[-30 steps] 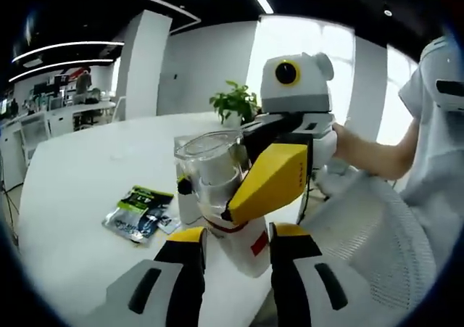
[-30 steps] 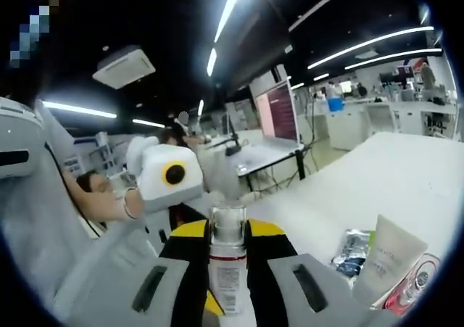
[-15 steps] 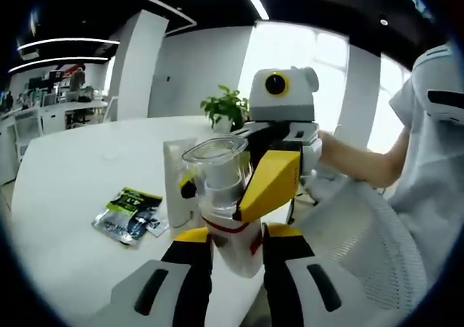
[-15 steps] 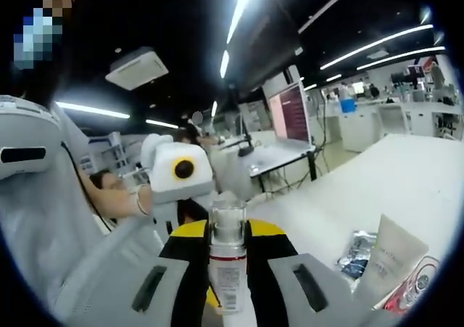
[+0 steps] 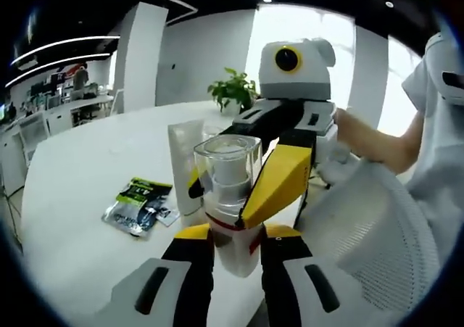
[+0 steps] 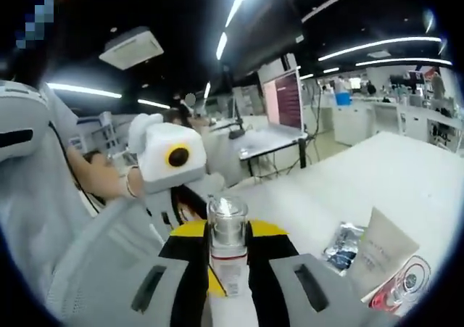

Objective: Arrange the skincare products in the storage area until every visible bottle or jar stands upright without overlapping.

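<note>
We are holding one bottle [image 5: 230,218] between both tools above the near edge of the white table [image 5: 87,175]. In the left gripper view, the left tool [image 5: 233,243] is gripping the bottle's white body, its clear cap [image 5: 226,169] pointing up. The right tool [image 5: 239,196] is reaching in and closing on the same bottle near the red band. In the right gripper view, the right tool [image 6: 228,251] is clamping the bottle [image 6: 227,258]. A white tube [image 6: 378,249] is lying on the table beside a green sachet [image 5: 139,205].
</note>
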The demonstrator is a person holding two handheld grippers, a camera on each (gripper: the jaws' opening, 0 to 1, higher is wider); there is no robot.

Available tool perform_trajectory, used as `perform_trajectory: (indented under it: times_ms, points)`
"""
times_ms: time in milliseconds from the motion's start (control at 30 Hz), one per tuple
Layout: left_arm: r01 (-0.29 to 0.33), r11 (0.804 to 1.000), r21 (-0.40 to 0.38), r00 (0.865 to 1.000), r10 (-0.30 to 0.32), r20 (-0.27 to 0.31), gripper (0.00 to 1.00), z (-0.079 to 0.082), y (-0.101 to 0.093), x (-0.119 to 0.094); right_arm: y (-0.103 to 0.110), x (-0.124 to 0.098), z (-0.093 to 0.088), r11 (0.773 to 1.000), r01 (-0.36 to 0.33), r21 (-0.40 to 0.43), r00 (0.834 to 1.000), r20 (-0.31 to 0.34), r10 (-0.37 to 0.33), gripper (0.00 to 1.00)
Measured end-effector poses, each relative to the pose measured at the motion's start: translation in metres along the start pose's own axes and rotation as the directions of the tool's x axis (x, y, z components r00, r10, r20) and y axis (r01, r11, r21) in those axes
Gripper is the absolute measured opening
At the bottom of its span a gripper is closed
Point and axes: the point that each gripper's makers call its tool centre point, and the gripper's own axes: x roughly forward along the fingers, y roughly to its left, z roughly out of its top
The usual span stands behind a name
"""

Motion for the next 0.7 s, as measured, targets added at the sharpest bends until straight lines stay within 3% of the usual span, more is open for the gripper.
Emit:
perform_trajectory:
  times_ms: [167, 400, 700]
  points:
    - [-0.025, 1.000, 0.000, 0.999, 0.025, -0.041, 0.20, -0.006, 0.002, 0.006, -0.005, 0.002, -0.008, 0.999, 0.045, 0.003, 0.998, -0.045, -0.045, 0.20]
    - [-0.066, 0.996, 0.055, 0.995, 0.070, -0.077, 0.20, 0.000, 0.014, 0.014, -0.020, -0.004, -0.007, 0.991, 0.132, 0.005, 0.990, -0.047, -0.131, 0.21]
    - [-0.084, 0.995, 0.048, 0.996, 0.085, -0.019, 0.20, 0.021, 0.020, 0.033, -0.045, -0.020, 0.006, 0.962, 0.251, 0.103, 0.966, 0.036, -0.256, 0.23]
